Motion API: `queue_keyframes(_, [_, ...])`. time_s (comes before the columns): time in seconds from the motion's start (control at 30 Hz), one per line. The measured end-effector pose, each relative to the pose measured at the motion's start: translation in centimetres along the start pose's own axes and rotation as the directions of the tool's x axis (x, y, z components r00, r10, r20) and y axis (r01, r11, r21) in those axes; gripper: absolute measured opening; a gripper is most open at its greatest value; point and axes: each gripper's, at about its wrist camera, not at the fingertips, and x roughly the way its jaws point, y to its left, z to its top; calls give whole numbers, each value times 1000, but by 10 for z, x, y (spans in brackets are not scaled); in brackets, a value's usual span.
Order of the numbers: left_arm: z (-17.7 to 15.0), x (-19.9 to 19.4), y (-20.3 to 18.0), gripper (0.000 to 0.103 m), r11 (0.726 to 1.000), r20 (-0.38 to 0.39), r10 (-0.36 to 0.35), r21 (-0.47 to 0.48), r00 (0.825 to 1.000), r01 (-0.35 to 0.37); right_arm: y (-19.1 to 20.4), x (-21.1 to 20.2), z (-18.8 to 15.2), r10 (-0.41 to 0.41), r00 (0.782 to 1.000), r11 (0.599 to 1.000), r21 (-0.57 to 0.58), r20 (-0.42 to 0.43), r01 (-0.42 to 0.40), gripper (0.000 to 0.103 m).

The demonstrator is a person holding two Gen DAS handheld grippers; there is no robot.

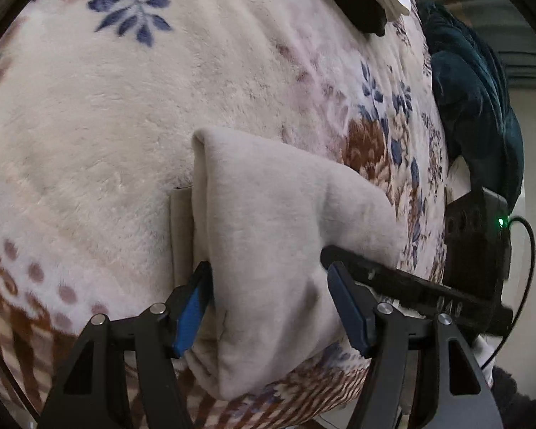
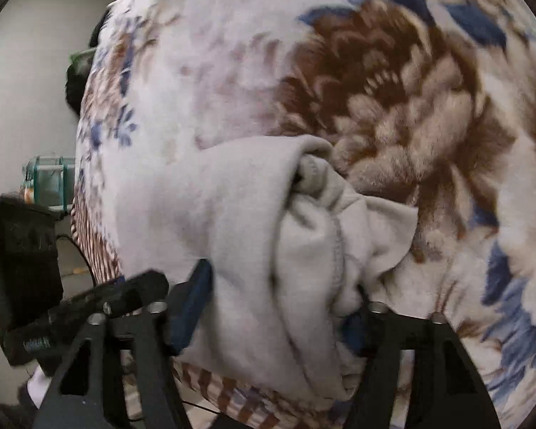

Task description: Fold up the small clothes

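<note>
A pale grey fleece garment (image 1: 268, 221), folded into a thick bundle, lies on the flowered plush blanket (image 1: 107, 125) near its front edge. My left gripper (image 1: 271, 307) straddles it, and both blue pads (image 1: 193, 307) press against its sides. In the right wrist view the same garment (image 2: 203, 214) is bunched, with a stitched hem showing. My right gripper (image 2: 275, 318) is shut on that bunch, and cloth covers most of its right pad. A black finger (image 1: 403, 284) of the right gripper rests at the garment's right edge. The left gripper's finger (image 2: 125, 293) sits at its left edge.
The blanket (image 2: 393, 89) covers the whole surface and drops off at the front. A dark teal cloth (image 1: 482, 107) is heaped at the right edge. A black item under white paper (image 1: 361, 3) lies at the back. A greenish container (image 2: 50, 178) stands on the floor.
</note>
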Motion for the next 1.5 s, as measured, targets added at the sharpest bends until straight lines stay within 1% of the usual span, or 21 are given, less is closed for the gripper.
queue_keyframes(0.1, [2, -3, -2, 64, 999, -2, -45, 9, 999, 45, -28, -13, -3, 139, 990, 982, 129, 25, -141, 29])
queue_keyframes(0.17, [3, -3, -7, 64, 997, -11, -66, 41, 998, 66, -54, -20, -16, 311, 949, 910, 269, 59, -315, 26])
queue_keyframes(0.2, [3, -2, -10, 64, 996, -18, -67, 65, 998, 68, -69, -20, -29, 403, 912, 846, 350, 77, -404, 26])
queue_keyframes(0.23, [4, -1, -11, 64, 994, -27, -68, 84, 997, 70, -77, -17, -35, 438, 895, 812, 391, 84, -434, 26])
queue_keyframes(0.27, [5, -1, -10, 64, 993, -40, -74, 86, 996, 77, -86, -15, -42, 436, 896, 799, 422, 87, -429, 28])
queue_keyframes(0.33, [7, -3, -8, 64, 994, -57, -76, 74, 996, 80, -84, -18, -45, 355, 932, 856, 376, 70, -354, 44])
queue_keyframes(0.4, [9, -12, -8, 64, 994, -53, -63, 87, 997, 67, -72, -26, -41, 285, 957, 904, 315, 59, -289, 47])
queue_keyframes(0.47, [11, -21, -8, 64, 993, -37, -65, 95, 997, 68, -50, -42, -34, 151, 985, 961, 223, 84, -166, 47])
queue_keyframes(0.57, [15, -24, -10, 64, 992, -28, -79, 92, 996, 82, -22, -61, -29, 39, 989, 992, 113, 142, -56, 47])
queue_keyframes(0.63, [20, -17, -10, 64, 992, -34, -89, 89, 995, 92, -5, -53, -23, 19, 990, 999, 35, 143, -24, 47])
queue_keyframes(0.73, [24, -6, -8, 64, 991, -46, -104, 76, 994, 107, 16, -28, -16, -101, 988, 992, -65, 113, 109, 47])
queue_keyframes(0.8, [25, -4, -4, 64, 990, -42, -123, 62, 992, 125, 18, -15, -10, -91, 994, 992, -80, 66, 96, 47])
queue_keyframes(0.9, [23, -2, 0, 66, 984, -21, -170, 41, 985, 171, -18, 5, -3, 100, 995, 990, 102, 23, -102, 44])
queue_keyframes(1.0, [22, -2, 1, 67, 982, -9, -184, 31, 983, 184, -48, 5, -7, 304, 953, 928, 221, 20, -300, 24])
queue_keyframes(1.07, [22, -3, 1, 67, 979, -12, -199, 31, 980, 200, -73, 12, -22, 573, 816, 743, 374, 74, -555, 23])
queue_keyframes(1.1, [22, -3, 2, 67, 977, -19, -213, 29, 977, 213, -78, 15, -28, 601, 795, 710, 399, 84, -580, 23])
queue_keyframes(1.17, [22, -2, 1, 67, 974, -41, -226, 22, 973, 227, -91, 14, -38, 531, 843, 754, 407, 83, -515, 26])
queue_keyframes(1.27, [21, -9, -7, 67, 980, -55, -180, 72, 982, 184, -88, 0, -42, 480, 876, 807, 364, 54, -465, 35])
queue_keyframes(1.33, [20, -16, -10, 67, 982, -48, -160, 91, 986, 164, -74, -20, -38, 357, 932, 886, 296, 60, -358, 42])
queue_keyframes(1.4, [20, -23, -12, 67, 982, -38, -161, 93, 986, 164, -62, -48, -38, 222, 970, 947, 217, 95, -238, 43])
queue_keyframes(1.5, [21, -27, -16, 67, 982, -23, -160, 100, 987, 162, -55, -79, -32, 140, 973, 965, 196, 183, -175, 43])
